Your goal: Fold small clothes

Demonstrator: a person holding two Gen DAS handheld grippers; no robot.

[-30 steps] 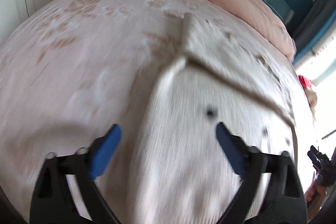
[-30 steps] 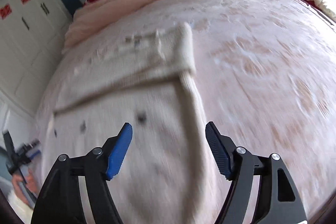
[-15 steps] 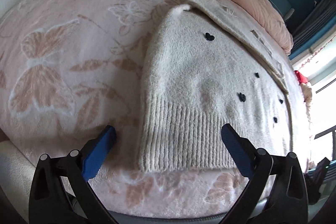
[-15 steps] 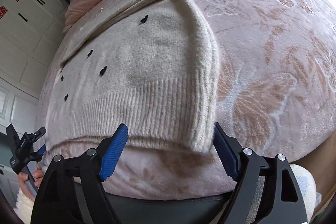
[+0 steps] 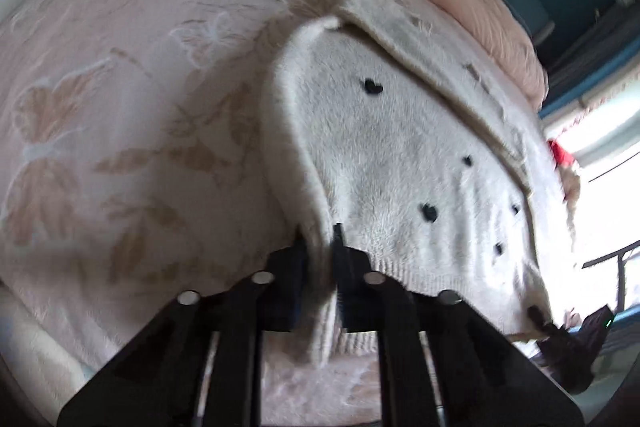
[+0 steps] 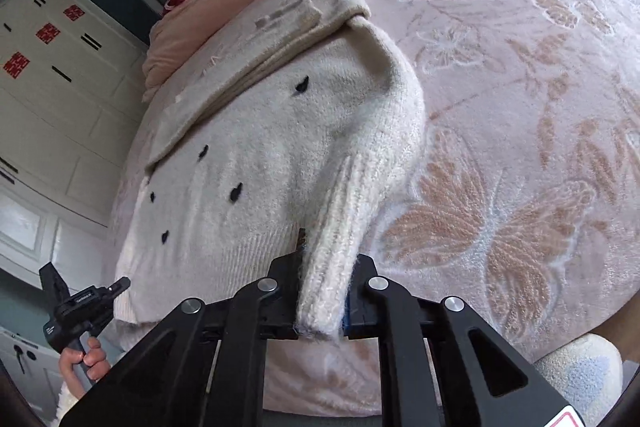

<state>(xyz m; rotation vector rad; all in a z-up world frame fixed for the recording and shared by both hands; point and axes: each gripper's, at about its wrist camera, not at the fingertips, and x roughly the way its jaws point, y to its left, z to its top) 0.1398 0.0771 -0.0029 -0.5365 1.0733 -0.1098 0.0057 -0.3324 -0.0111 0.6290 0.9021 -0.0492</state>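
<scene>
**Both hem corners pinched, first fold about to start**

We have the left hand-held gripper [image 5: 320, 259] and the right hand-held gripper [image 6: 324, 267] each at 1 bottom corner of the cream sweater [image 5: 400, 155]. Jaws on both are closing, nearly together, with ribbed hem [image 6: 332, 227] bunched between the pads on each side. We read both as gripping knit, nothing else.

Step in hand, as we judge it: securing the 2 hem corners ahead of the first fold. Next move likely calls for lifting both corners together, keeping the hem taut between them, and carrying it forward, away from the hand-held grippers, toward the collar end. Uneven lift would skew the fold; a loose pinch on thick ribbing could slip.

Where it lies: flat on the bed, on a pink butterfly-patterned blanket [image 6: 520, 107], spreading out ahead of both hand-held grippers, hem nearest to them, far end well ahead.

How it looks: fluffy, thick knit, off-white, scattered small black heart-shaped marks [image 5: 372, 87]. A band of the same knit, sleeves perhaps, lies folded across the far end [image 6: 304, 23]. Side edge rises in a soft ridge up to each pinch. Other hand-held gripper visible at the edge of each wrist view.
</scene>
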